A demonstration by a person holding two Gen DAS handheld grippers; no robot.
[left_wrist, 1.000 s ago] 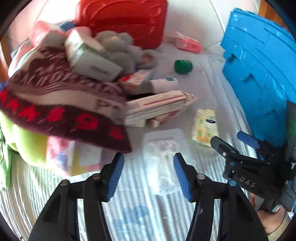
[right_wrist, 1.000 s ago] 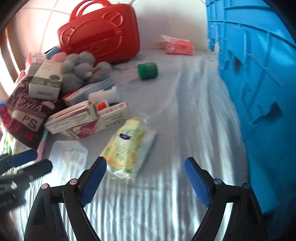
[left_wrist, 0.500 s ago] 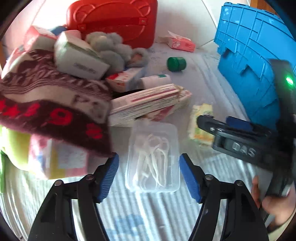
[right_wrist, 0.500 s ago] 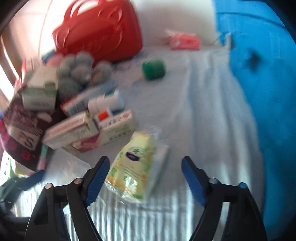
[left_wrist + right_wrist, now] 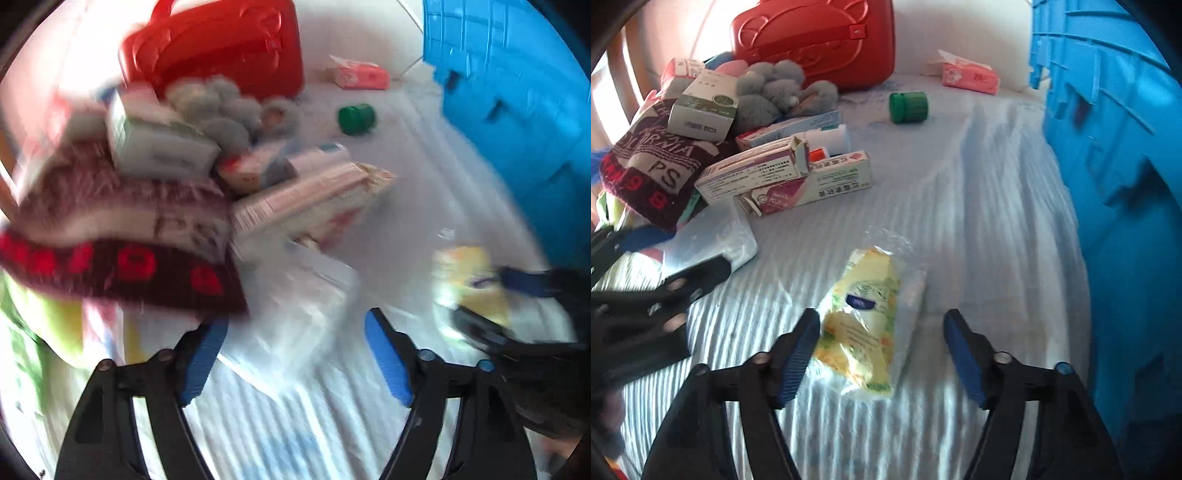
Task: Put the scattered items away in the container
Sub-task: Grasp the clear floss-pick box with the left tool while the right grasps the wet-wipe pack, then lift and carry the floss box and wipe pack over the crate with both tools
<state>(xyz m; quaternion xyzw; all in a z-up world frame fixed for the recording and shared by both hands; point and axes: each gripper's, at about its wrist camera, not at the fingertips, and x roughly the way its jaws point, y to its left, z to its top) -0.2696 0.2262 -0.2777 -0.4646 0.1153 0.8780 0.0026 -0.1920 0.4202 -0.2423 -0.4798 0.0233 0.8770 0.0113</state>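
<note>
Your right tongs [image 5: 881, 356] stand apart astride the yellow plastic-wrapped tissue pack [image 5: 866, 325], which lies flat on the white ribbed bed cover [image 5: 979, 221]; they have opened slightly, pads not yet pressing. Your left tongs [image 5: 295, 356], just widened, straddle the clear flat plastic case [image 5: 299, 295], likely to clear its broad sides. The big blue plastic crate [image 5: 1126, 184] stands just beside on the right, handy for dropping both.

One red case [image 5: 820, 40], one blue crate [image 5: 1115, 155], one green cap [image 5: 909, 107], one grey plush toy [image 5: 775, 92], two tissue packs [image 5: 866, 321] [image 5: 971, 76].
</note>
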